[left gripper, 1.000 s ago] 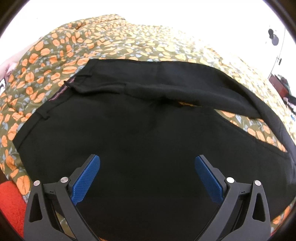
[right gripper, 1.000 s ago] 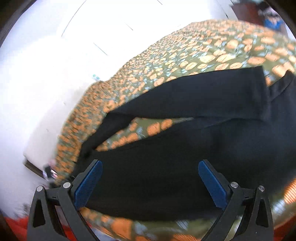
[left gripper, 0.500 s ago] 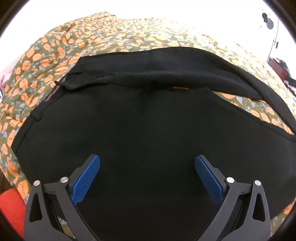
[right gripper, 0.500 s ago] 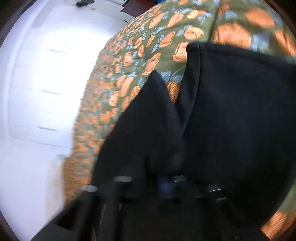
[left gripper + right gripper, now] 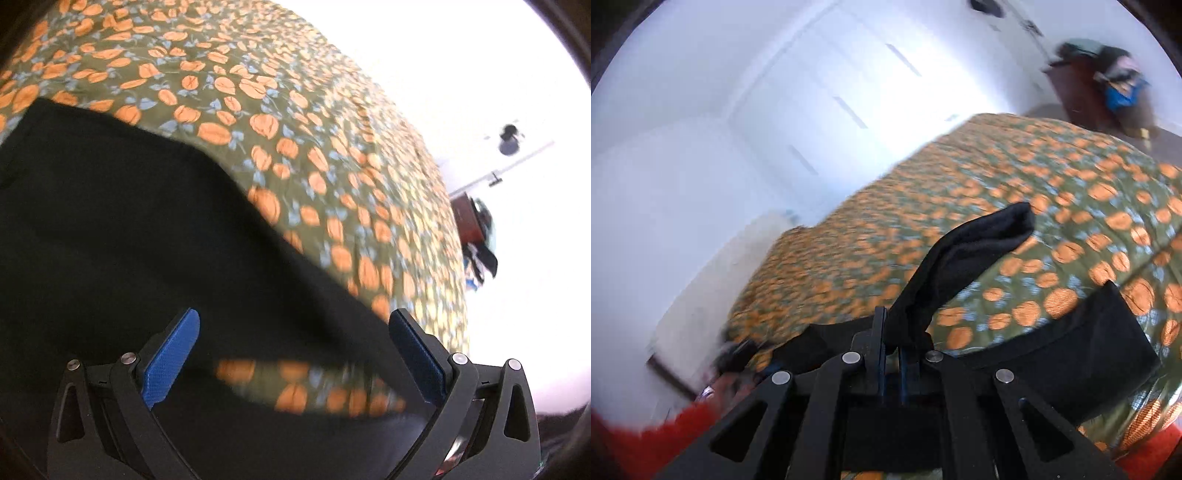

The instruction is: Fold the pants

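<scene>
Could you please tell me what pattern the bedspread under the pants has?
The bedspread is olive green with orange flowers and small blue leaves, clearest in the left wrist view.

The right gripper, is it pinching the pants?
Yes, shut: the right gripper clamps a bunch of the black pants, which sticks up above its jaws.
</scene>
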